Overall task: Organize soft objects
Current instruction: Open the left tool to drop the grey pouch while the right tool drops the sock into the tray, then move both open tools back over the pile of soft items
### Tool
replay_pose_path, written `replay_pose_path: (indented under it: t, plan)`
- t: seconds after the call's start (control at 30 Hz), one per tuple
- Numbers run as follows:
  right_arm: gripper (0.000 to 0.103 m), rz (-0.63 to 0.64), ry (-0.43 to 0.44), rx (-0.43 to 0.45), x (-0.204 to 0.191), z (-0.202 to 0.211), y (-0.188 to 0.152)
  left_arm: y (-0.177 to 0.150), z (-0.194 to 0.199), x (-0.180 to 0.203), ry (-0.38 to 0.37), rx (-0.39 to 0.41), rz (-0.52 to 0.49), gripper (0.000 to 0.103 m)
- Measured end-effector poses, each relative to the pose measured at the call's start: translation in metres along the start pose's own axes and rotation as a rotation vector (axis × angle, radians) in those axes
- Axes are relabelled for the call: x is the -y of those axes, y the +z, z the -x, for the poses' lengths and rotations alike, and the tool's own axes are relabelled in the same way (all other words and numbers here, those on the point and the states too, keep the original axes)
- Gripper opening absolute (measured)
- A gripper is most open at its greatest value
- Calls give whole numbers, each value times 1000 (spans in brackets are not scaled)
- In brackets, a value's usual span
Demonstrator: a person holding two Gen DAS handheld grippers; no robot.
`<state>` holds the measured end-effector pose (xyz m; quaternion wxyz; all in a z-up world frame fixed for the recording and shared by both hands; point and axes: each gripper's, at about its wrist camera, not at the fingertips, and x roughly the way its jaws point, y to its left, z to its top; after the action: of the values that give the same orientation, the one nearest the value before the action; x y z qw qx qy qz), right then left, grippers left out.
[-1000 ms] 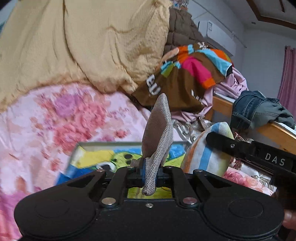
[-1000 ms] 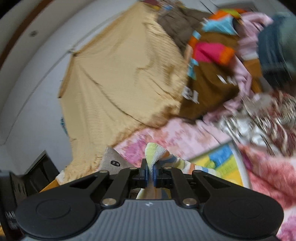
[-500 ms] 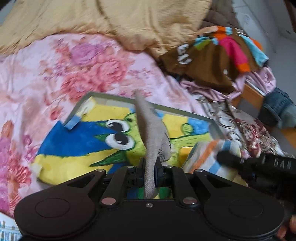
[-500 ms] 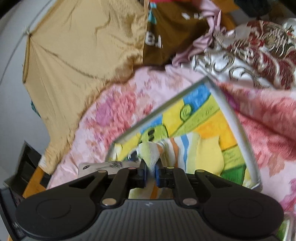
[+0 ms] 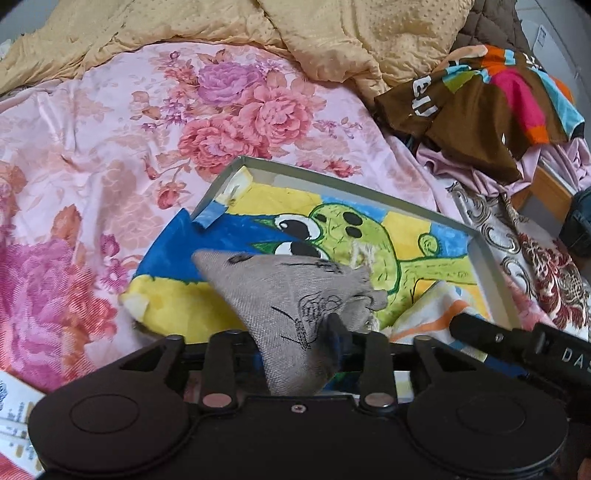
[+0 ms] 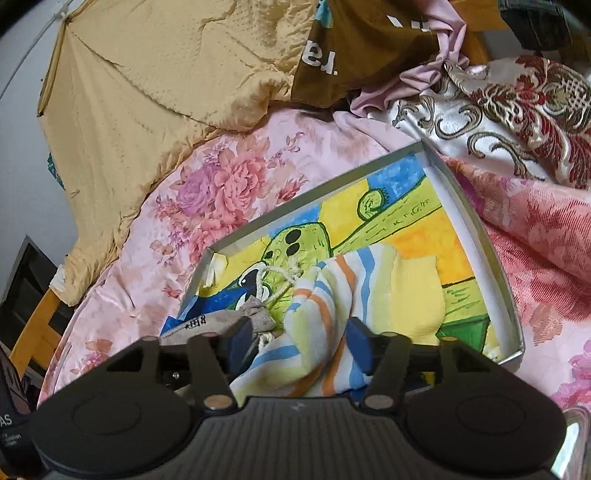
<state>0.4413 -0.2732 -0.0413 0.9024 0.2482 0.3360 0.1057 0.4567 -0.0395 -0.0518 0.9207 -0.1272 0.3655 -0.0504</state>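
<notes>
Soft objects are going into the shallow box (image 5: 491, 266), which lies on the pink floral bedsheet (image 5: 110, 129) and shows a cartoon-painted floor; in the left wrist view it fills centre to 3 o'clock. Tan blanket (image 5: 332, 33) heaped at 12 o'clock, brown multicolour garment (image 5: 480, 103) at 2 o'clock, both outside the box.

Step in hand, as I read it: release, both items dropped at once.

Striped sock (image 6: 325, 332) lies on the box floor, its near end between the right gripper (image 6: 295, 343) jaws, which are opening; blue pads look clear of the cloth.

Grey drawstring pouch (image 5: 295, 295) slumps over the box's 9 o'clock edge, cord end toward 3 o'clock. Left gripper (image 5: 295, 339) jaws are opening, pouch between them; one finger (image 5: 334, 325) seems to touch the fabric, no squeeze visible.

Next: likely finish spreading, back both grippers off toward 6 o'clock without snagging cloth or cord, then go for another loose soft item.
</notes>
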Motion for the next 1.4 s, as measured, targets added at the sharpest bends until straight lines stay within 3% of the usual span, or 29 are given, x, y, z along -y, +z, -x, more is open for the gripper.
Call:
replay_pose_path:
  t: [0.03, 0.1, 0.27, 0.5, 0.63, 0.83, 1.1, 1.27, 1.4]
  plan:
    - [73, 12, -7, 4, -2, 2, 1, -1, 2, -1, 5, 2, 0, 54]
    - [77, 45, -22, 16, -7, 9, 2, -2, 9, -3, 19, 15, 1, 61]
    - [89, 109, -37, 57, -20, 36, 3, -1, 33, -8, 25, 53, 25, 72]
    - [102, 206, -24, 137, -48, 95, -6, 1, 97, -2, 17, 182, -17, 85]
    - [103, 290, -32, 213, -67, 135, -22, -8, 140, 4, 24, 255, -72, 94]
    - [103, 388, -30, 322, -86, 195, -54, -30, 205, 4, 4, 329, -120, 101]
    - [103, 369, -34, 432, -88, 259, -109, -75, 272, -3, -35, 401, -162, 102]
    - [103, 365, -45, 477, -93, 288, -141, -100, 300, -8, -62, 419, -190, 102]
    - [103, 368, -68, 462, -93, 303, -167, -120, 315, -13, -80, 409, -217, 102]
